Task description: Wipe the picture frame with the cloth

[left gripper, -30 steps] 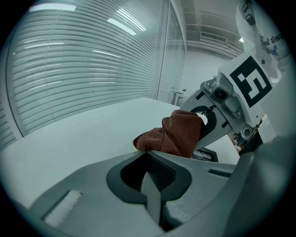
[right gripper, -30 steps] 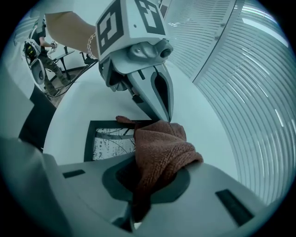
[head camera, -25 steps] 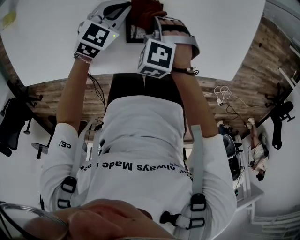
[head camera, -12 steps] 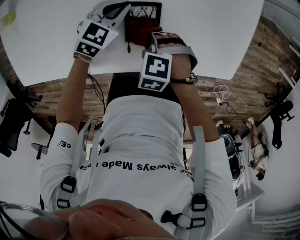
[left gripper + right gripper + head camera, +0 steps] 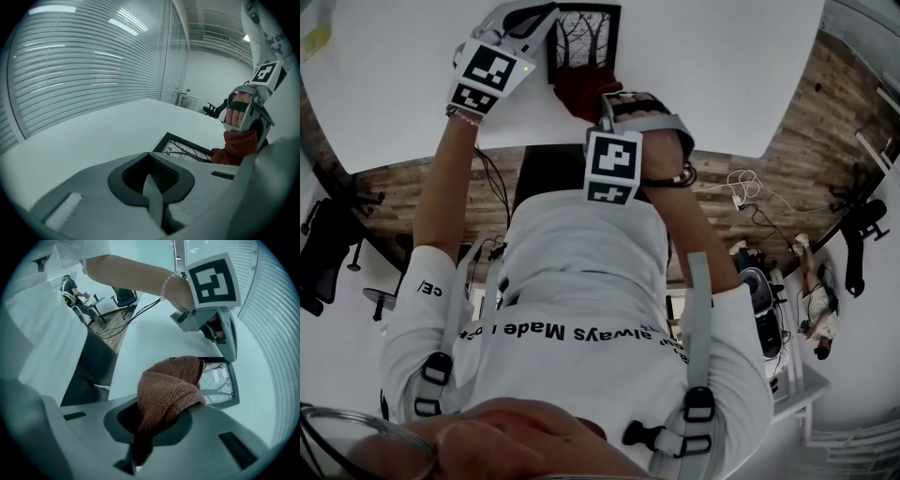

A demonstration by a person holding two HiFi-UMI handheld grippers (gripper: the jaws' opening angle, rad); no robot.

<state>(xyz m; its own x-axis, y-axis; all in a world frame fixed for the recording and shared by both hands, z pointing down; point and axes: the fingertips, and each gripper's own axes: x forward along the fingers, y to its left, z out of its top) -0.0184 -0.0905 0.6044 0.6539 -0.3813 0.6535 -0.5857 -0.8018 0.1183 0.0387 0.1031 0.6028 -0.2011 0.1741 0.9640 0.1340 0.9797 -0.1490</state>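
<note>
A black picture frame (image 5: 584, 37) with a bare-tree print lies flat on the white table (image 5: 722, 56). My right gripper (image 5: 600, 94) is shut on a reddish-brown cloth (image 5: 584, 86), which rests on the frame's near edge. In the right gripper view the cloth (image 5: 168, 390) bulges out of the jaws, just in front of the frame (image 5: 218, 385). My left gripper (image 5: 544, 14) is shut with nothing in it. Its tip (image 5: 228, 350) sits at the frame's left corner. The left gripper view shows the frame (image 5: 185, 150) and the cloth (image 5: 236, 147) beyond my left gripper (image 5: 157, 187).
The table's curved front edge (image 5: 712, 150) runs close to the person's body. Beyond it are wooden floor, black office chairs (image 5: 328, 248) and loose cables (image 5: 750, 192). Window blinds (image 5: 84, 70) line the far side of the table.
My right gripper has drawn the cloth back across the frame toward the near edge, uncovering the tree print. My left gripper has stayed at the frame's left corner.
</note>
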